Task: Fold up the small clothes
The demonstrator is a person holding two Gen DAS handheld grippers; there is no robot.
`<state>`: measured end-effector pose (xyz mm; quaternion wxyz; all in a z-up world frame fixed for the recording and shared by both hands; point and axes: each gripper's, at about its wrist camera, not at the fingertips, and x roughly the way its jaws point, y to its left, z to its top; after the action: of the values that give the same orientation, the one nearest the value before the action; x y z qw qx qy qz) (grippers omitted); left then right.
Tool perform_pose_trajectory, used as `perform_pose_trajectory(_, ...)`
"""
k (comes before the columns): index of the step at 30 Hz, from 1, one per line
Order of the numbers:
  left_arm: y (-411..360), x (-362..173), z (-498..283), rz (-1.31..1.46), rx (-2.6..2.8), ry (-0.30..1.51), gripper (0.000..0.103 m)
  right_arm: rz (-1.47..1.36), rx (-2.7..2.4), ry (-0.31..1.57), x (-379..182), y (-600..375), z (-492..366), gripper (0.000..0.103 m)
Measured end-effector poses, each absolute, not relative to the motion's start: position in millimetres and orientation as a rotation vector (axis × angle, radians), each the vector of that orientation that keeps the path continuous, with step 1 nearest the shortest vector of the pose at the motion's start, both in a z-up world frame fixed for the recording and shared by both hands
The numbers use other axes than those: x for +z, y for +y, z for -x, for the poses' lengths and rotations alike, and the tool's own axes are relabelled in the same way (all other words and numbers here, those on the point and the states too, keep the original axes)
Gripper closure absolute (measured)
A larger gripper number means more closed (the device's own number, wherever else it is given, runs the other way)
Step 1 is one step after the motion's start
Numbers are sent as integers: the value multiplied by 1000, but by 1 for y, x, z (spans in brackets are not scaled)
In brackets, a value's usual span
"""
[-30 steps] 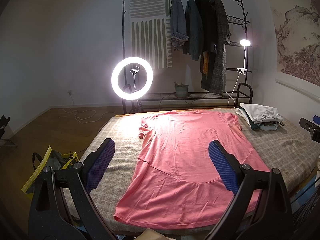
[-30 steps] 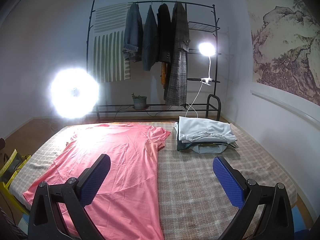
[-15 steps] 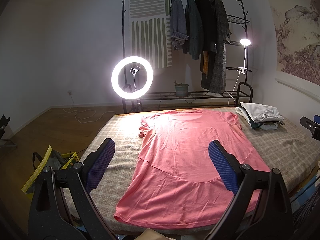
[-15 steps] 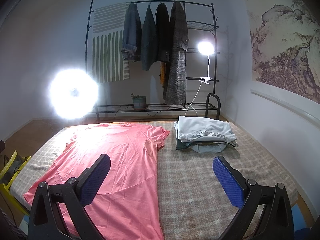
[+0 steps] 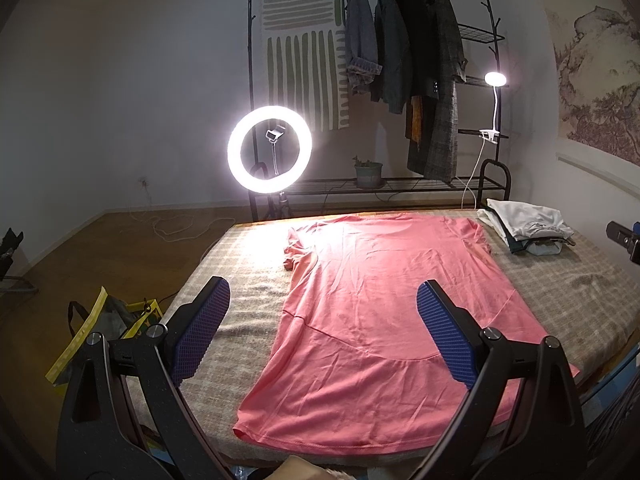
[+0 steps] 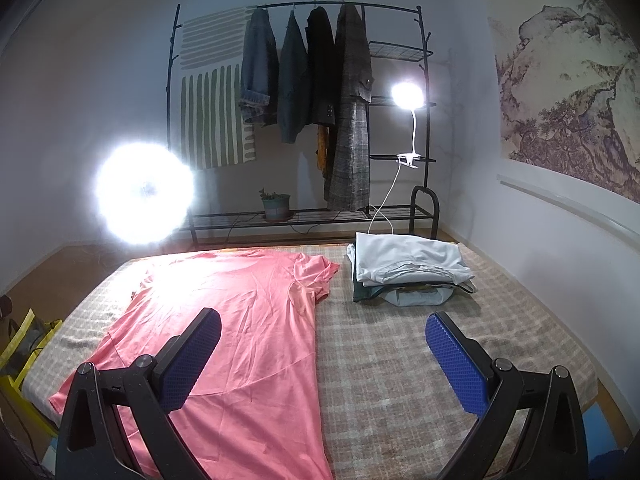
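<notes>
A pink T-shirt [image 5: 384, 300] lies spread flat on the checked bed cover [image 5: 248, 272], hem towards me and collar at the far end. Its left sleeve is crumpled. My left gripper [image 5: 322, 312] hovers open above the near hem, nothing between its blue pads. In the right wrist view the pink T-shirt [image 6: 240, 320] fills the left half of the bed. My right gripper [image 6: 322, 344] is open too, held over the shirt's right edge and the bare checked bed cover [image 6: 400, 360].
A stack of folded clothes [image 6: 408, 272] sits at the bed's far right corner. Behind the bed stand a clothes rack [image 5: 400, 60] with hanging coats, a lit ring light [image 5: 269, 149] and a clip lamp [image 6: 407, 98]. A yellow bag [image 5: 100, 320] lies on the floor left.
</notes>
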<state>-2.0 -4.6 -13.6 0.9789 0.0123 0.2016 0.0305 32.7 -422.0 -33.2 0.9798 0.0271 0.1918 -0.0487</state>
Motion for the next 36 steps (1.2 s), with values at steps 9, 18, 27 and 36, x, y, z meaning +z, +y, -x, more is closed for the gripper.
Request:
perform_pose_trajectory(9,22,-31,-6,-6,92,473,7,-64,-84,410,-25,-404,-51,0)
perform_pose_trajectory(18,67,-65,-17,135,123,598,20,9,-13,458,-2,-371,-73,0)
perform_pose_trajectory(27,79,-94,-33,242,95,730,22,103,63,447,12,-330,-121,0)
perform_pose_trajectory(36,101,-132,-39,319,132,848,28,169,326,507,19,-267,-200,1)
